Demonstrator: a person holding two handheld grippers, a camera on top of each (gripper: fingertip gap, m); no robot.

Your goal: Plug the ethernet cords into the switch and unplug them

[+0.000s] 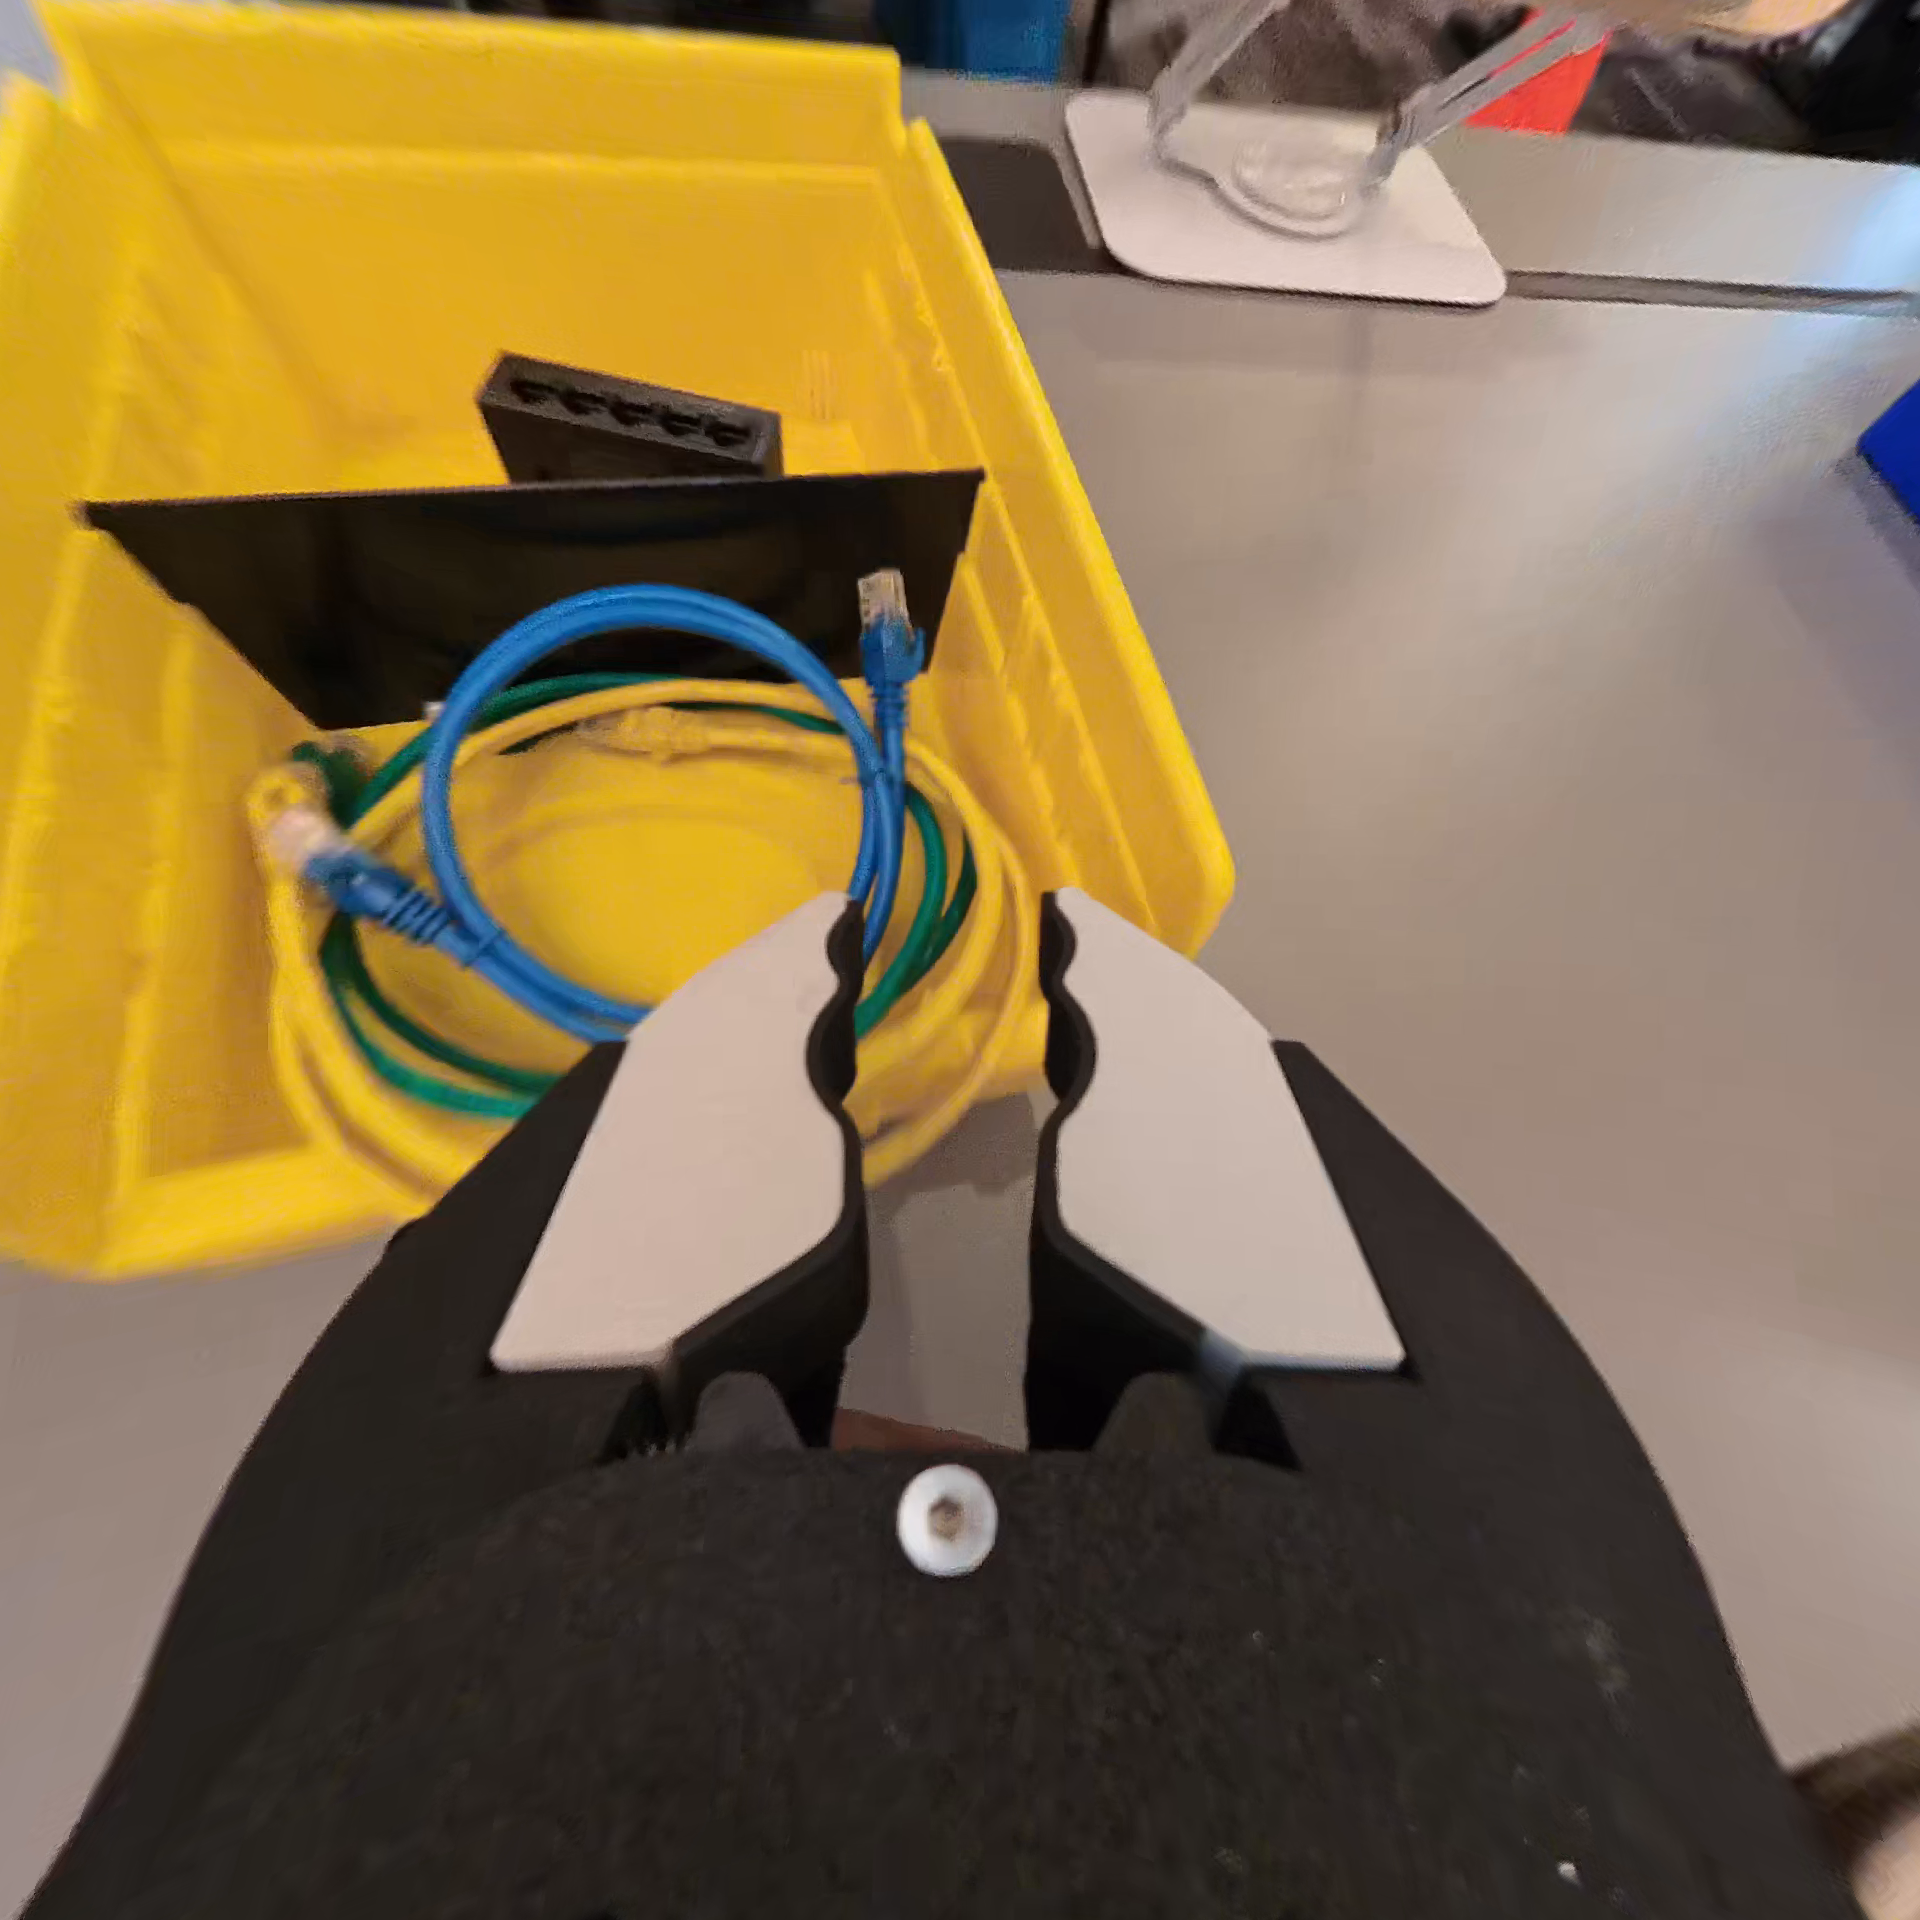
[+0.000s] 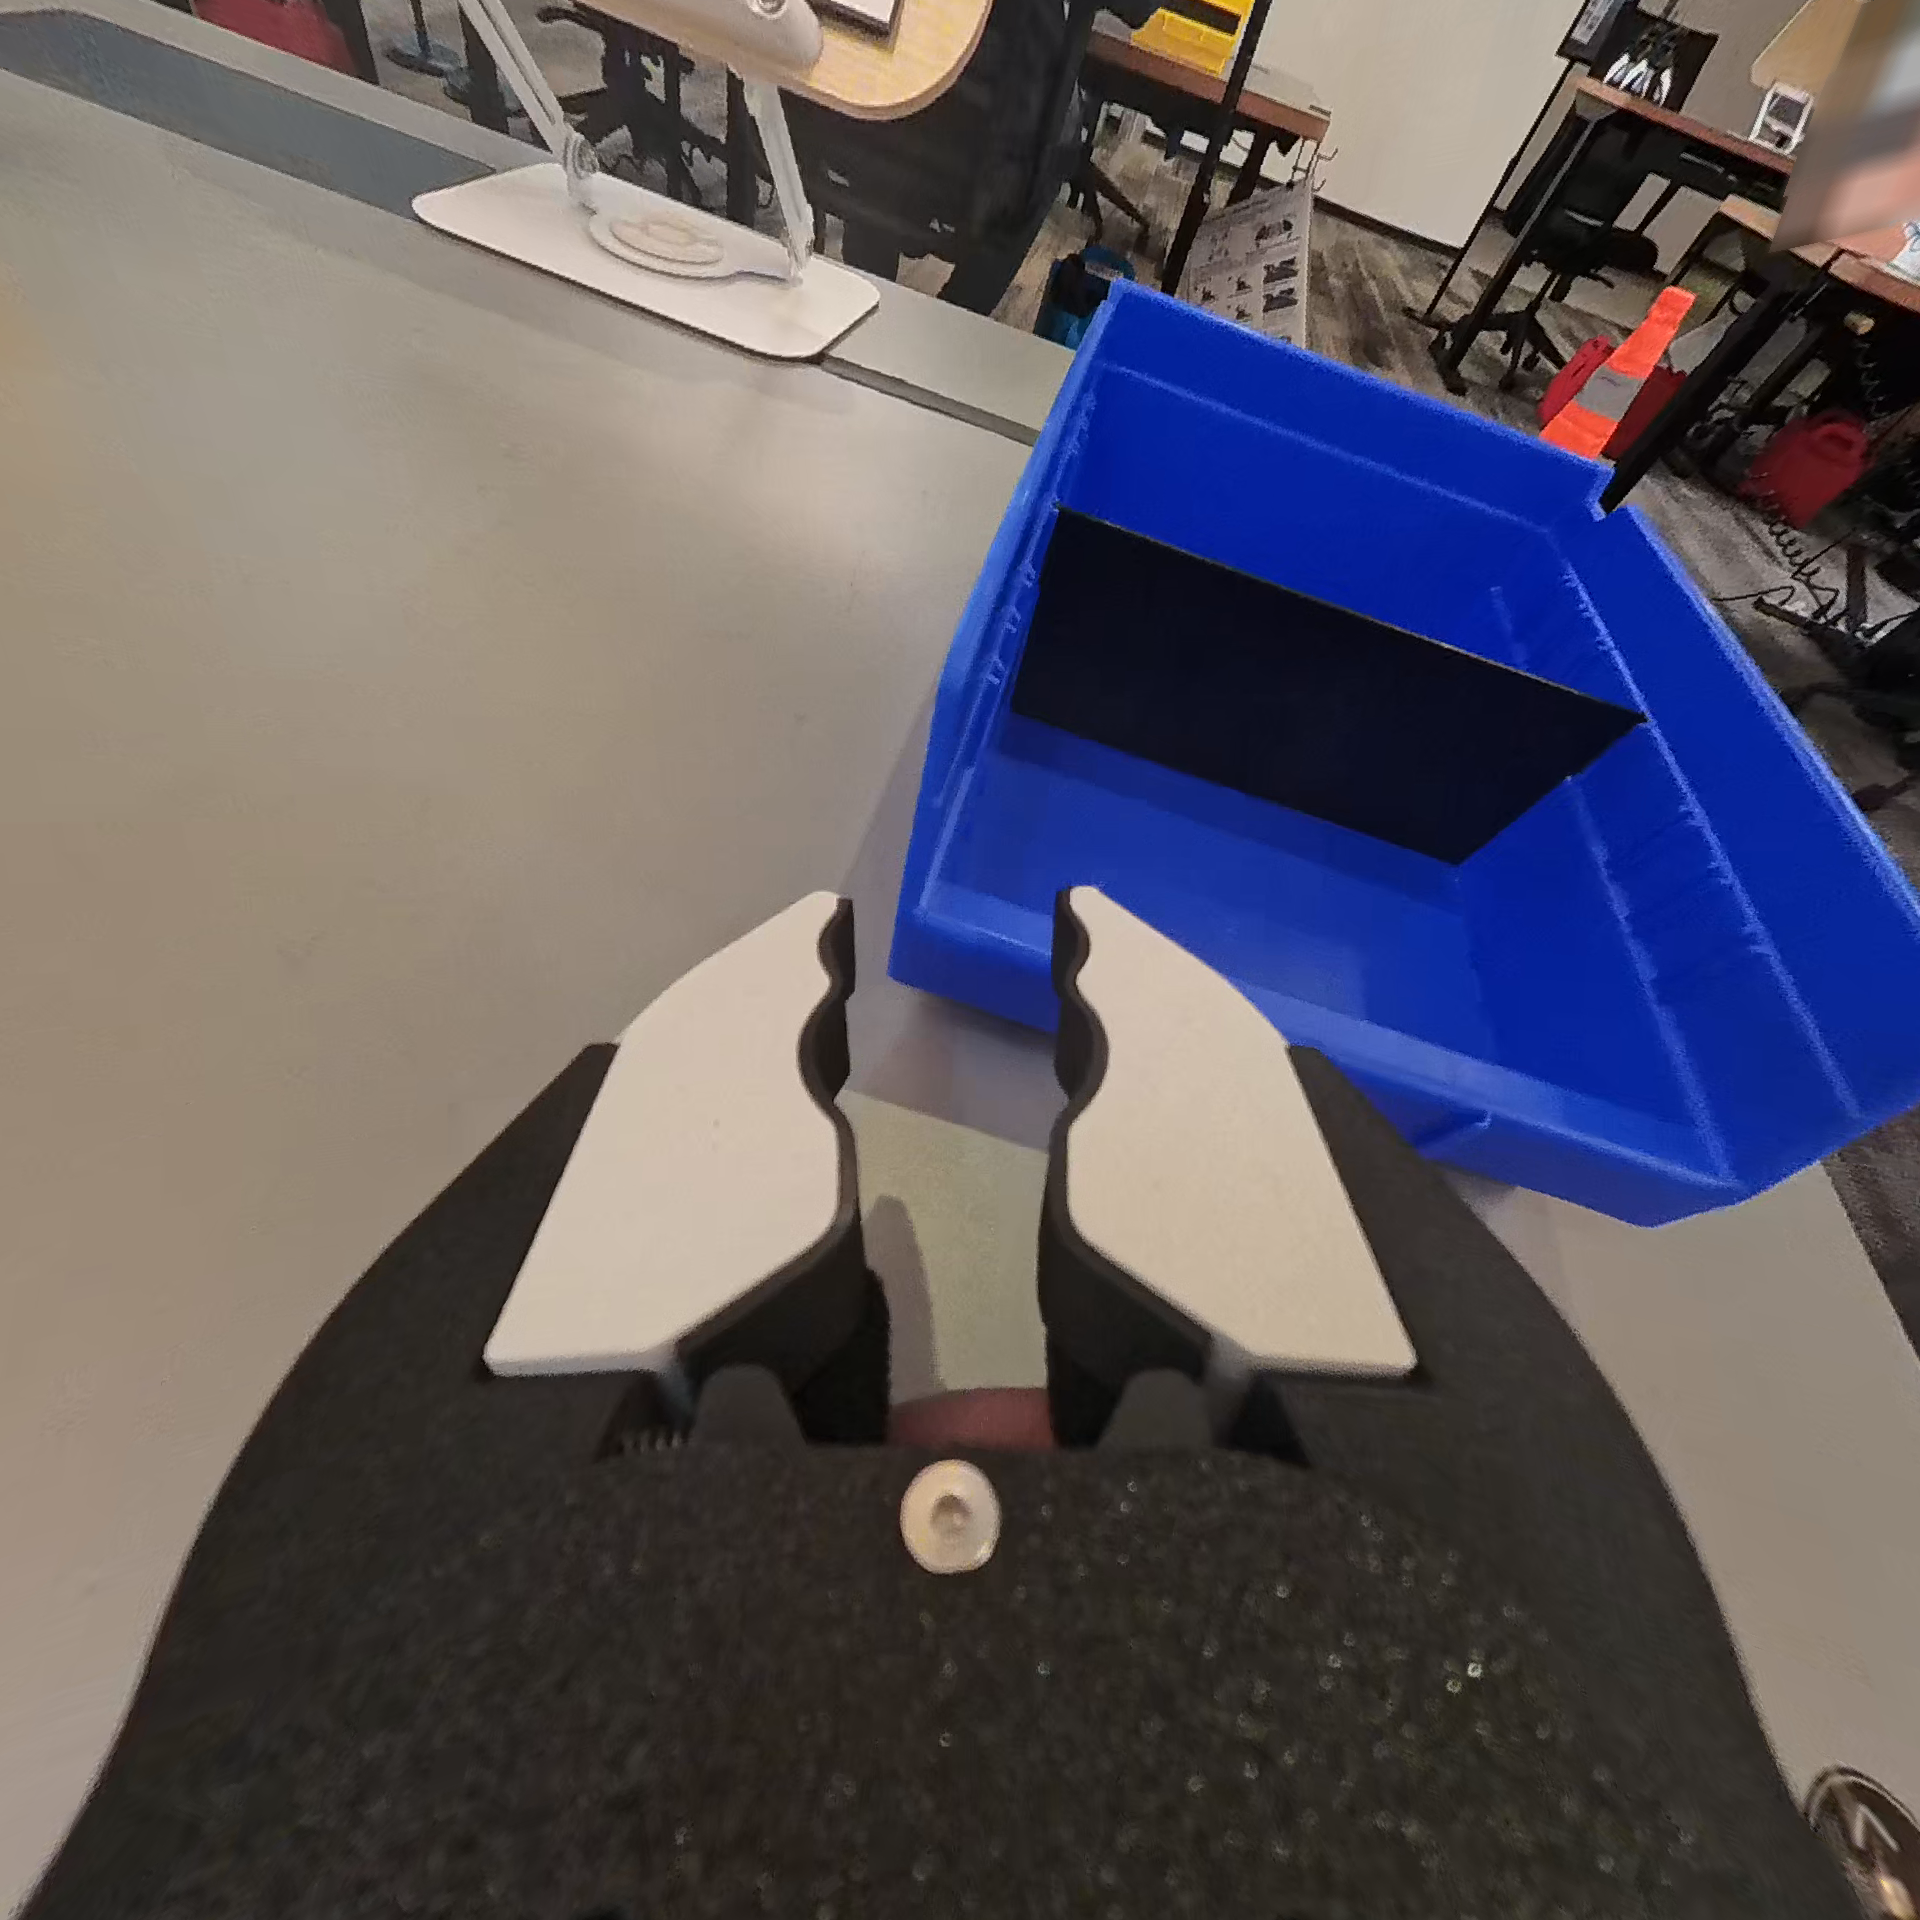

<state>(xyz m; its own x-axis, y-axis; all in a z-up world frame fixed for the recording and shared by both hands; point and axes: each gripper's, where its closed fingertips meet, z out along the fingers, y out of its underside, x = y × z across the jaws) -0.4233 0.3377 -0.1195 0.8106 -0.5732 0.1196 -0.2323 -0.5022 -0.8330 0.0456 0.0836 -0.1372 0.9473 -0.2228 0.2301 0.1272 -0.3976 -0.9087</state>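
A: The ethernet cords, where are they lying?

B: They are lying coiled together in the front compartment of the yellow bin (image 1: 1049, 499): a blue cord (image 1: 665, 613), a green cord (image 1: 935, 862) and a yellow cord (image 1: 312, 1081), looped over one another. One blue plug (image 1: 888, 623) is leaning up against the black divider (image 1: 540, 561); another is resting near the left wall.

A: And the switch?

B: The black switch (image 1: 623, 426) is sitting behind that divider, tilted, its row of ports facing up and forward. Nothing is plugged into it.

A: What is the left gripper doing?

B: The left gripper (image 1: 951, 914) is hanging over the front edge of the bin, its fingers parted with a moderate gap and gripping nothing. The cords are showing between and past the tips.

A: The right one?

B: The right gripper (image 2: 954, 909) is hovering above the grey table (image 2: 416, 623), its fingers likewise parted and carrying nothing. Its tips are pointing at the near corner of a blue bin (image 2: 1766, 831), which is holding only a dark divider (image 2: 1299, 686). A white stand base (image 2: 665, 270) is sitting farther back.
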